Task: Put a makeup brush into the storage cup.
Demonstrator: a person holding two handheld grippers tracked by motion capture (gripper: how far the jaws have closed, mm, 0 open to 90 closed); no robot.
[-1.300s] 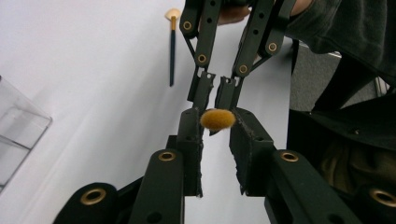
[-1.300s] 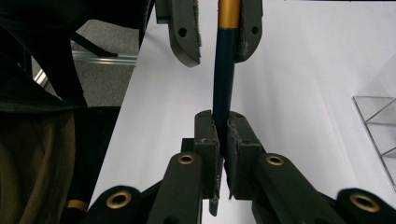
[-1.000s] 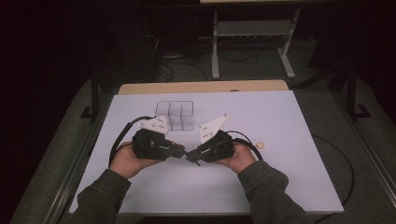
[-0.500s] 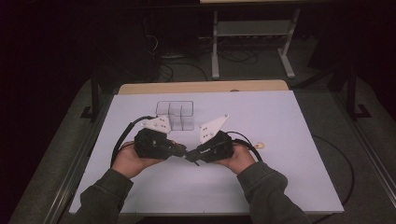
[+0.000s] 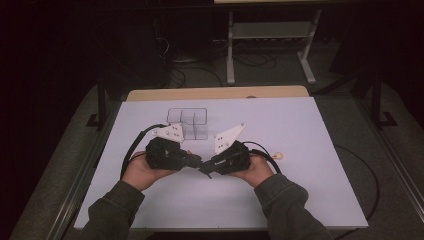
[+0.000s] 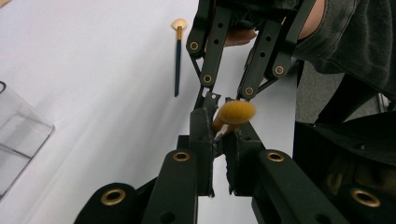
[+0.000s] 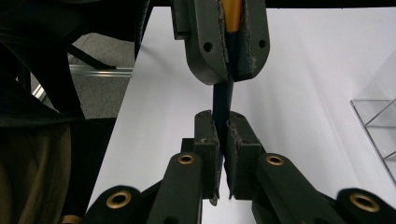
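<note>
Left gripper (image 5: 196, 161): held in the person's left hand (image 5: 142, 172) at about 7 o'clock from the table's middle in the high view, pointing toward 3 o'clock. In its own view (image 6: 215, 140) the jaws stand narrow, closed on the brush just below its yellow head.
Right gripper (image 5: 204, 168): held in the right hand (image 5: 255, 170), pointing toward 9 o'clock, tips meeting the left gripper's. In its own view (image 7: 222, 128) the jaws are pinched narrow on the dark blue handle.
Brush (image 6: 233, 114): held between both grippers above the table, at about 6 o'clock from the table's middle. Its fluffy yellow head shows just past the left jaws; its dark blue handle (image 7: 223, 100) runs from the left gripper's jaws at 12 o'clock down into the right's at 6 o'clock in the right gripper view.
Second brush (image 6: 177, 56): lies flat on the table at 11 o'clock in the left gripper view, fan-shaped pale head pointing away, dark handle. In the high view a small pale spot (image 5: 278, 155) just beside the right hand is probably its head, though it is too small to be sure.
Clear box (image 5: 188, 123): a see-through divided organiser at 12 o'clock from the grippers, near them but apart.
Table (image 5: 300, 130): white top, wooden strip along its far edge.
</note>
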